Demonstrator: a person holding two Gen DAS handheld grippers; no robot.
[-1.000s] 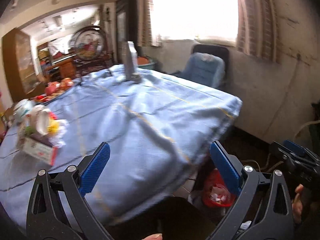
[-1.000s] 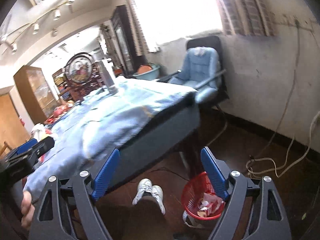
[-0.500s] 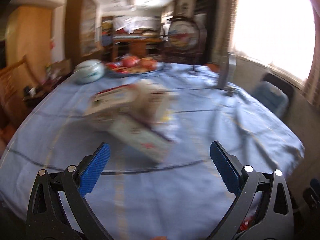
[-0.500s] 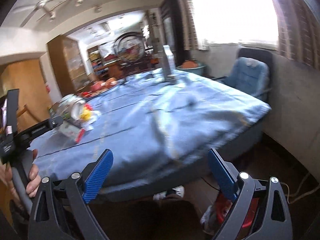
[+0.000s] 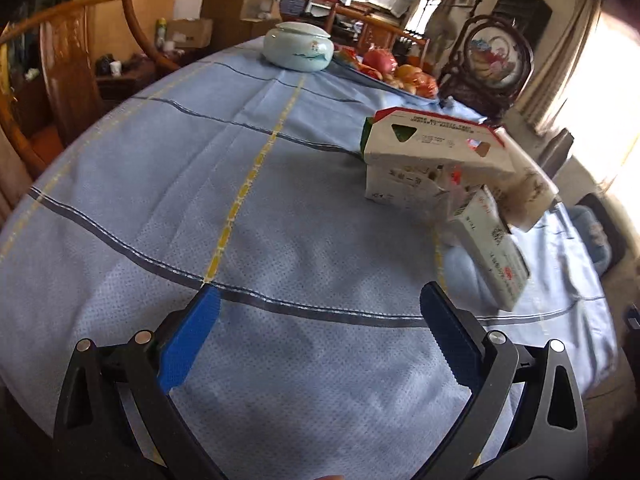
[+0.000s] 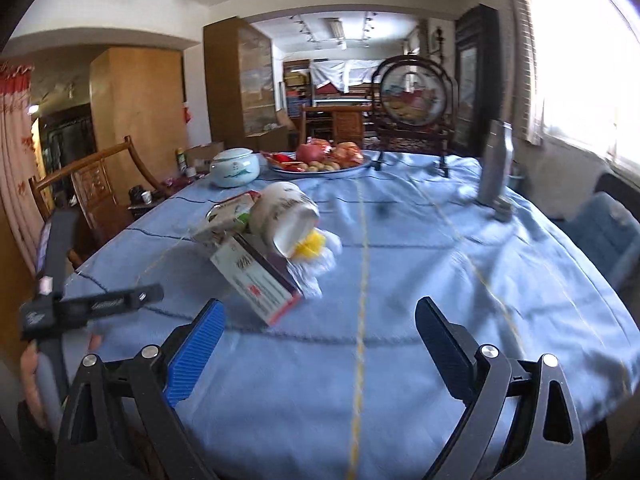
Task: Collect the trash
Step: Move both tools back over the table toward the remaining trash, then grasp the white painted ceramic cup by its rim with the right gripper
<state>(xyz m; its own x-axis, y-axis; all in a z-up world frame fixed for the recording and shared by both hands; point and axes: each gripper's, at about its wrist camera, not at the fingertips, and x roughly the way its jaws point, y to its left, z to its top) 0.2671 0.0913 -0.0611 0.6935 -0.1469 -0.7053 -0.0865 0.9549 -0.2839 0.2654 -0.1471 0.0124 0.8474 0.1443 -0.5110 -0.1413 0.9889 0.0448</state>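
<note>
Swung away from the red bin on the floor and back toward the counter (image 5: 320,208) within the last second; bin gone from both views now.

Left first: left hand-held gripper (image 5: 320,320) spread wide, nothing between the blue pads, tilted down over bare blue cloth. Trash pile now off to its right rather than ahead: white carton (image 5: 436,152) with triangular cutouts, slim box (image 5: 492,248) leaning against it, both on the cloth, untouched. Pale lidded jar (image 5: 298,48) and fruit tray (image 5: 400,76) farther back, well apart from the pile.

Right next: right hand-held gripper (image 6: 318,334) also spread, jaws having just been opening further, nothing between them. Same pile ahead and slightly left of its centre line: red-and-white box (image 6: 260,284), tipped cup (image 6: 284,218), yellow and white scraps (image 6: 316,254), all heaped together near the counter's front. Left tool's dark frame (image 6: 80,304) at the far left edge, a hand (image 6: 30,376) on its handle. Grey bottle (image 6: 496,164) upright far right, apart from the trash.

Meaning, as a judgement: 1 drop likely finished, next pick being lined up; pile remains to be cleared. Right side better aimed; leaning box and cup liable to topple if nudged.
</note>
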